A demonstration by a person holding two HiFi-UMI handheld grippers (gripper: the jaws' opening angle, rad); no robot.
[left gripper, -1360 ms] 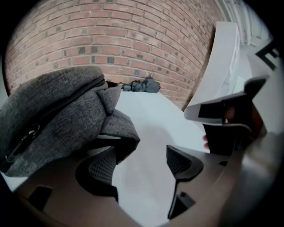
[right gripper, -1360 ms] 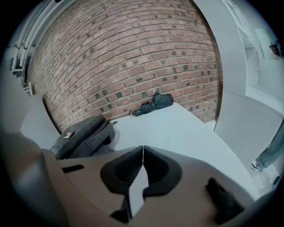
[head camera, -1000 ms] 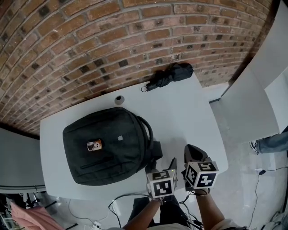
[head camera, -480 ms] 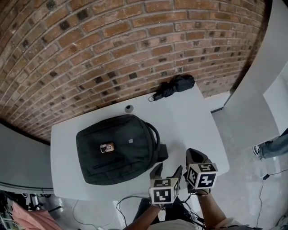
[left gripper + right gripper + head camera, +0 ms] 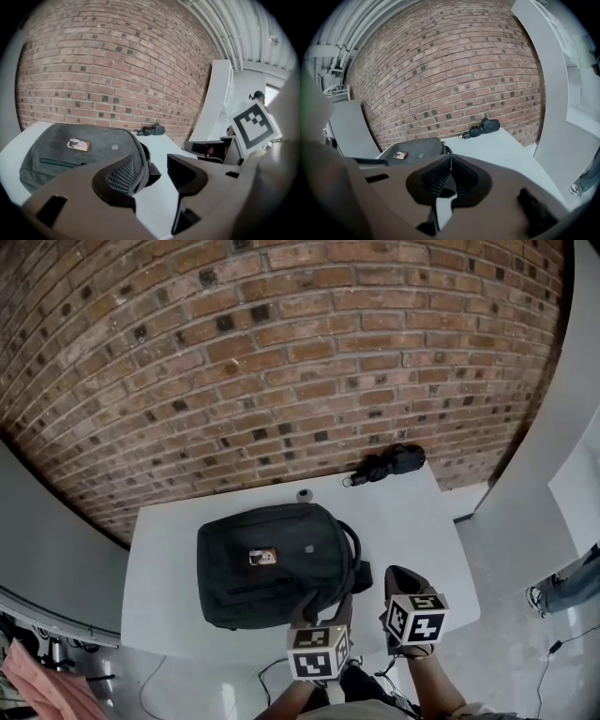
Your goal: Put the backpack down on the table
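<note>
So the black fabric backpack [image 5: 272, 576] is lying flat on the white surface [image 5: 422, 531], badge side up. My left gripper [image 5: 326, 607] hangs by its near right corner, jaws partway apart and closing on nothing. The right gripper [image 5: 401, 575] beside it is pinched together, empty. A folded black umbrella [image 5: 386, 463] sits at the far edge by the brick wall [image 5: 281, 352].
</note>
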